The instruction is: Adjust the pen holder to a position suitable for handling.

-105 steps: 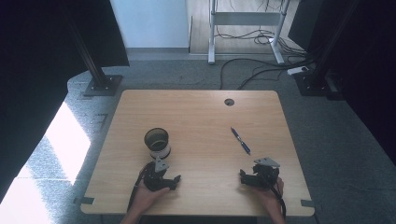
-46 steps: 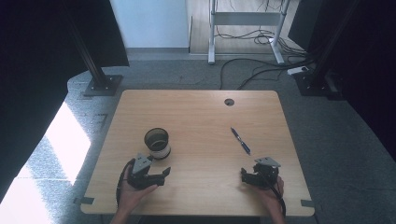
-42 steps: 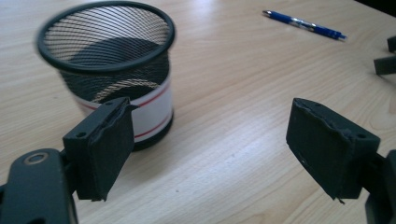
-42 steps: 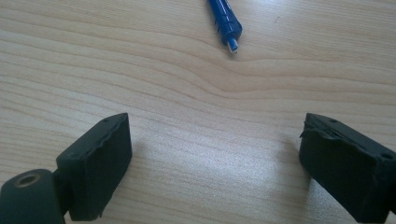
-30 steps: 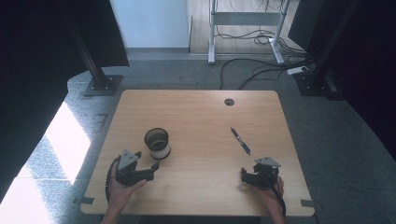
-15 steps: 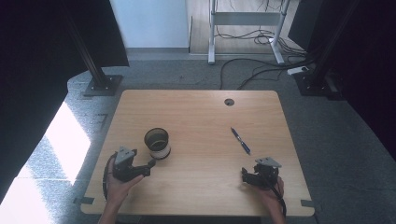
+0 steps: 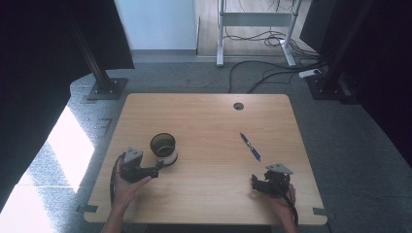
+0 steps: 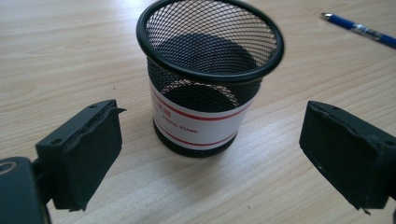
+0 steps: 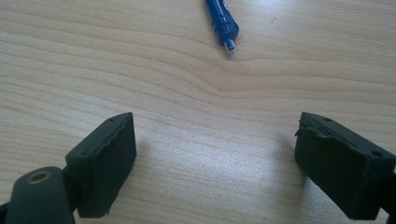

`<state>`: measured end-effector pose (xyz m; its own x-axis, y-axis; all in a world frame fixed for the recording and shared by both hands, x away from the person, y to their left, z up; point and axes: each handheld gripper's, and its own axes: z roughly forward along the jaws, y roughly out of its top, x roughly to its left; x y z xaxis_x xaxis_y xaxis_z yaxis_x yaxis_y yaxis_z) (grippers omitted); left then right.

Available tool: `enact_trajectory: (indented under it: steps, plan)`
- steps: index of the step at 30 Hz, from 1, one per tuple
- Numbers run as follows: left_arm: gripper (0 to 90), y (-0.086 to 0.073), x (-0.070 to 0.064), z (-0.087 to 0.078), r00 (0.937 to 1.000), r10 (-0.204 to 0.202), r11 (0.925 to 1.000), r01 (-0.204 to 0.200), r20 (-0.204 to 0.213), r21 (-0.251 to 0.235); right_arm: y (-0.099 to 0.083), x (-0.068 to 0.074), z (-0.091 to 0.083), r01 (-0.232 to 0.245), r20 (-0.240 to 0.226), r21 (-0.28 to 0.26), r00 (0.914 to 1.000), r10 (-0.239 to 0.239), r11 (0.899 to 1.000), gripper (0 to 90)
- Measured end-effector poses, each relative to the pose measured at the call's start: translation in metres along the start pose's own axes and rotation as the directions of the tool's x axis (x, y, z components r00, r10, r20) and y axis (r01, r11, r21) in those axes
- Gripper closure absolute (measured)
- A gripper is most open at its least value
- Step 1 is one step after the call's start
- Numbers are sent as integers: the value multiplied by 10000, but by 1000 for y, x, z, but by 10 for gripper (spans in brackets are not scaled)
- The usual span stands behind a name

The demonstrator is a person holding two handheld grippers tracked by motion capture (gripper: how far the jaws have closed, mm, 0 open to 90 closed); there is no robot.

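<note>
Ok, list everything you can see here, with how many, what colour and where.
pen holder: 1, black mesh with white label, upright on table's left half, between the left gripper's jaws, untouched
pen: 1, blue, lying right of centre
table: 1, light wood, round hole near far edge
cables: several, dark, floor beyond table
left gripper: 1, black, open, beside pen holder
right gripper: 1, black, open, near edge, pen ahead
hands: 2, holding grippers
</note>
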<state>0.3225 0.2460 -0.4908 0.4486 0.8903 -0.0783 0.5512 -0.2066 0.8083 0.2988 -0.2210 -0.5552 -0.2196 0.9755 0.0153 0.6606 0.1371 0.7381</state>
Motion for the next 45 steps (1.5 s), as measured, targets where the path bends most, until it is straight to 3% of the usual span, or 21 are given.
enact_trajectory:
  steps: [7,13,29,45]
  plan:
    - [60,5,5,17,9997,-1,9997,7,-249,224,0,0,0,-1,9,10,10000,1,10000,122]
    - [59,12,3,30,9993,311,9980,-298,-224,553,0,0,0,-3,15,9,10000,3,10000,123]
    - [67,22,-4,60,9981,446,9971,-418,-433,631,0,0,0,-5,13,9,10000,5,10000,122]
    - [107,21,-7,62,9960,695,9958,-659,-569,631,0,0,0,-2,16,8,10000,1,10000,123]
